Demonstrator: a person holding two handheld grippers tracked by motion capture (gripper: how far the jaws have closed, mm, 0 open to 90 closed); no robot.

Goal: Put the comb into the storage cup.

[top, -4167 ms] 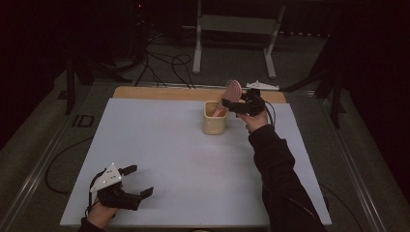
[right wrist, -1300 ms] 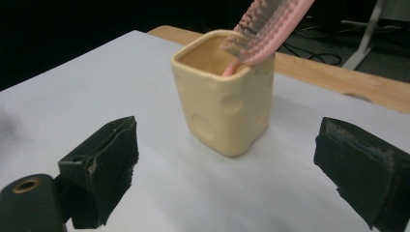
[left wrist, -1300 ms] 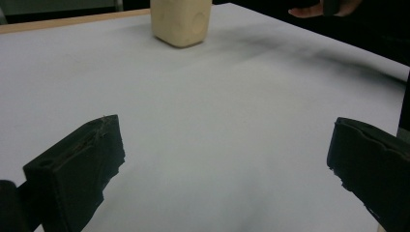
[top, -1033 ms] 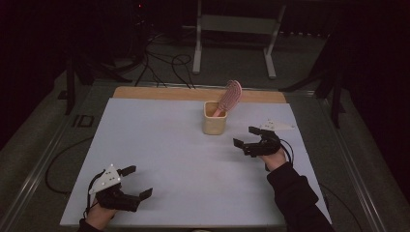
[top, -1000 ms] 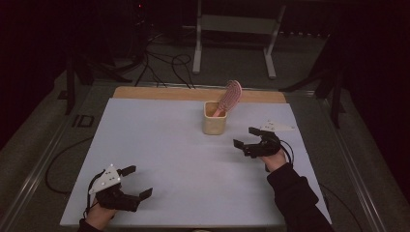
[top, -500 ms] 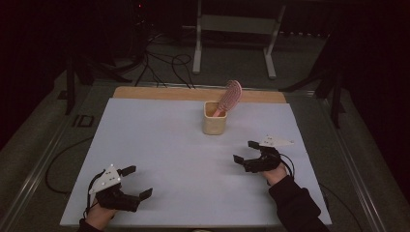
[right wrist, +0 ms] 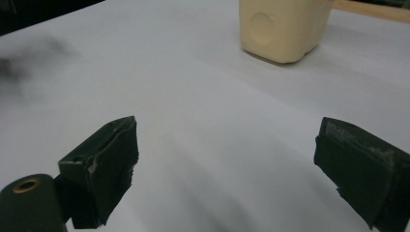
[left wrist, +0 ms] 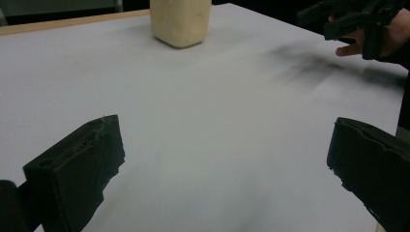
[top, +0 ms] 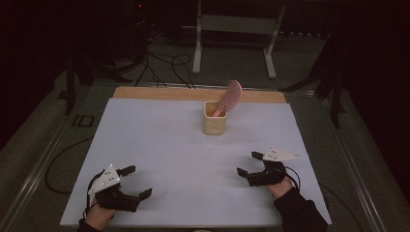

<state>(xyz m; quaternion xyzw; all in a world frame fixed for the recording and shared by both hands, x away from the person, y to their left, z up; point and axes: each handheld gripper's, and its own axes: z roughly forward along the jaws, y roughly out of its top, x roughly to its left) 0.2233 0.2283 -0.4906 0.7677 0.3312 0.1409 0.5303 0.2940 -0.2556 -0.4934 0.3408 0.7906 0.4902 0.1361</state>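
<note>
Both grippers, left [top: 133, 182] and right [top: 251, 164], empty, fingers apart. Brush [top: 228, 97] leaned far out of cup [top: 214, 118]; nudge could tip it.

Matt white table [top: 159, 145]; wooden far edge strip [top: 159, 93]; smooth cream plastic cup [top: 214, 118].

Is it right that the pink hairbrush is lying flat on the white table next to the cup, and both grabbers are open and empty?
Not quite. The pink hairbrush is not lying on the table; it stands in the cup, leaning toward the right, as the high view shows. The rest is right: the left gripper and the right gripper are both open and empty.
</note>
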